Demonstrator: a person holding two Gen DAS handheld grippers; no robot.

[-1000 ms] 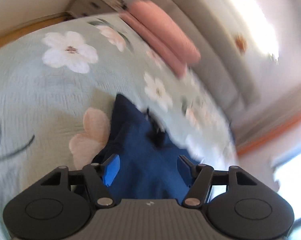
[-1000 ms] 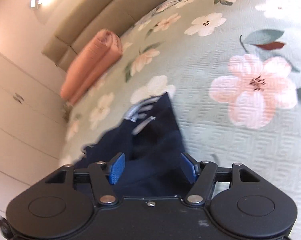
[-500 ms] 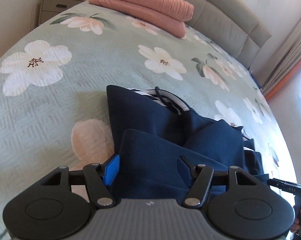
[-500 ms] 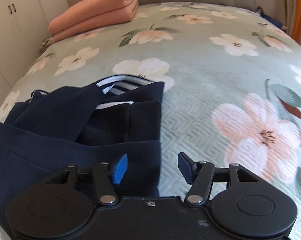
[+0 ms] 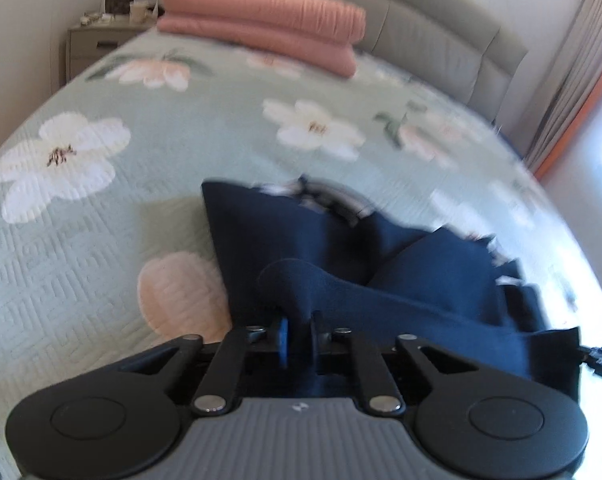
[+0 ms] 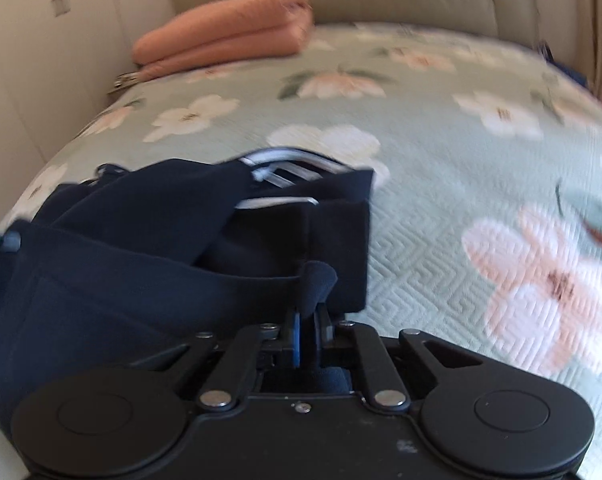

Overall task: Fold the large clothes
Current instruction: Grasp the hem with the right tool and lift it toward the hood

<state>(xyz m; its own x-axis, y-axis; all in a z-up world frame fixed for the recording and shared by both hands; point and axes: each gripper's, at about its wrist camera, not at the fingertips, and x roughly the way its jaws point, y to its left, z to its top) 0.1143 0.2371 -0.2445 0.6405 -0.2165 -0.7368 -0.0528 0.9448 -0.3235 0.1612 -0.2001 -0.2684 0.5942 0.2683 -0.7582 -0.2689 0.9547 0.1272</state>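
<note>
Both jaws closed since before | left hand-held gripper, right hand-held gripper each pinch near hem of navy garment

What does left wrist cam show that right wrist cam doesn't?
Left wrist only: a nightstand with small clutter beside the bed, curtains at the right edge, and the left gripper clamped on a bunched fold of the navy garment.

Right wrist only: the white wardrobe doors on the left, and the right gripper, its jaws closing on the garment's near right corner.

Both: the navy garment with striped lining, the floral bedspread, the folded pink blanket and the padded headboard.
</note>
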